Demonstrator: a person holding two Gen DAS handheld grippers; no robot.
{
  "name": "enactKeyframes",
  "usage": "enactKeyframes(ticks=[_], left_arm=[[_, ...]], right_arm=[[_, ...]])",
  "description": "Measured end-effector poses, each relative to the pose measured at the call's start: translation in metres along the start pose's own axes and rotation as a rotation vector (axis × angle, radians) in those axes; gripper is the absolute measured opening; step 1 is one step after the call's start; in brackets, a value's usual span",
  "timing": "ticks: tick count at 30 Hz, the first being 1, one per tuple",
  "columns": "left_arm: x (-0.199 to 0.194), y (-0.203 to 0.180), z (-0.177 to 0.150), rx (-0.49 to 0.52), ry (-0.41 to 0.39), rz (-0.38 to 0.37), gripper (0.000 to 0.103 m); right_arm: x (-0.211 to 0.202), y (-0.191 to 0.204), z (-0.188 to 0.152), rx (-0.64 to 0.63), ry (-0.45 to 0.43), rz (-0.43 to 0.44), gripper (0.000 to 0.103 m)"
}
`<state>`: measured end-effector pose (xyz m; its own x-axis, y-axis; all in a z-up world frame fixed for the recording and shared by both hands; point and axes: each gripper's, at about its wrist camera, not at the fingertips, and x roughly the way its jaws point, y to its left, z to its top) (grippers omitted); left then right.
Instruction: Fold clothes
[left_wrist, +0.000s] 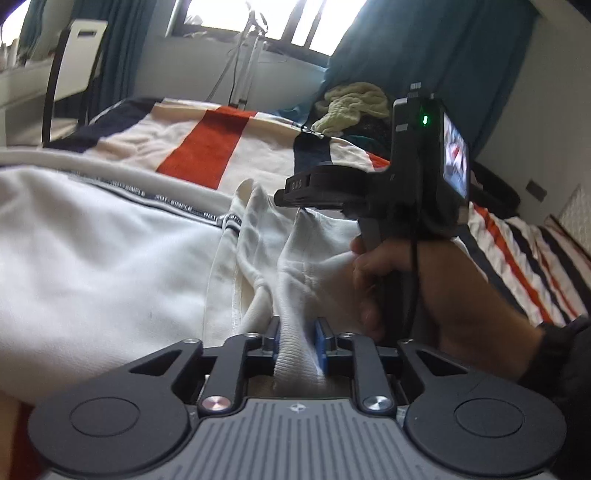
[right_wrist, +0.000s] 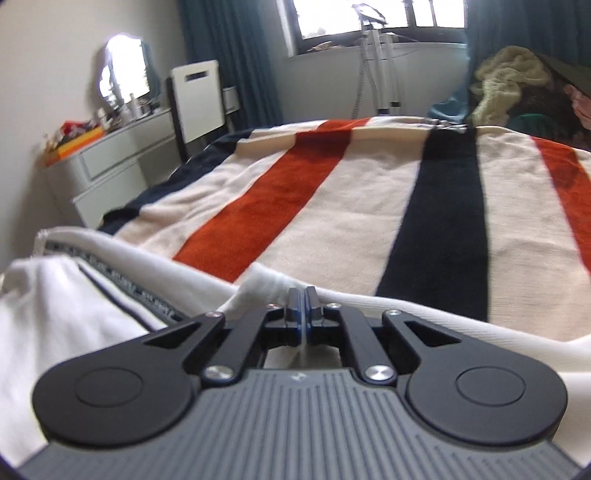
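Note:
A white garment with a dark lettered tape stripe lies spread over the striped bed. My left gripper is shut on a ribbed white hem of the white garment, which bunches up between the blue pads. In the left wrist view the right gripper hovers ahead at the right, held by a person's hand, just over a raised fold. In its own view my right gripper is shut, its pads pinching a thin edge of the white garment.
The bed carries a cream blanket with orange and navy stripes. A pile of yellowish clothes lies at the far right. A white dresser, a chair and a stand by the window are beyond the bed.

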<state>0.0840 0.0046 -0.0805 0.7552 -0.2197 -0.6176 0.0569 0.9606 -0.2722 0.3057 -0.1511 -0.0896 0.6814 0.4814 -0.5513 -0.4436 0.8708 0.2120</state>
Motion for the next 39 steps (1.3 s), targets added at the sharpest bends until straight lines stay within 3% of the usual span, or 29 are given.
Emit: enactKeyframes(ticks=[1, 3, 4, 5, 8, 15, 19, 27, 36, 37, 39], left_arm=[[-0.002, 0.0, 0.001, -0.008, -0.003, -0.005, 0.03], [-0.007, 0.0, 0.003, -0.017, -0.013, -0.016, 0.039], [-0.011, -0.001, 0.004, -0.014, -0.027, -0.013, 0.05], [-0.016, -0.003, 0.005, -0.01, -0.041, -0.01, 0.062], [-0.033, -0.009, 0.004, 0.021, -0.11, 0.03, 0.079], [-0.065, -0.018, -0.001, 0.04, -0.172, 0.072, 0.083], [-0.082, -0.026, -0.009, 0.068, -0.203, 0.091, 0.085], [-0.09, -0.027, -0.022, 0.062, -0.191, 0.116, 0.085], [-0.081, 0.006, -0.018, -0.105, -0.151, 0.188, 0.086], [-0.083, 0.015, -0.018, -0.157, -0.155, 0.201, 0.086], [-0.096, 0.048, -0.017, -0.355, -0.182, 0.232, 0.089]], right_arm=[[-0.007, 0.001, 0.005, 0.004, 0.007, -0.008, 0.019], [-0.031, 0.002, 0.013, 0.011, -0.016, -0.016, 0.076], [-0.046, 0.002, 0.015, 0.024, -0.045, -0.018, 0.088], [-0.062, 0.001, 0.018, 0.038, -0.076, -0.02, 0.092], [-0.104, 0.002, 0.023, 0.056, -0.105, -0.046, 0.091], [-0.201, 0.006, -0.002, 0.06, -0.175, -0.096, 0.091], [-0.23, 0.005, -0.033, 0.088, -0.195, -0.13, 0.091], [-0.274, 0.003, -0.088, 0.138, -0.226, -0.197, 0.091], [-0.255, 0.009, -0.094, 0.115, -0.177, -0.199, 0.091], [-0.254, 0.009, -0.095, 0.112, -0.171, -0.202, 0.091], [-0.252, 0.008, -0.096, 0.11, -0.166, -0.215, 0.091]])
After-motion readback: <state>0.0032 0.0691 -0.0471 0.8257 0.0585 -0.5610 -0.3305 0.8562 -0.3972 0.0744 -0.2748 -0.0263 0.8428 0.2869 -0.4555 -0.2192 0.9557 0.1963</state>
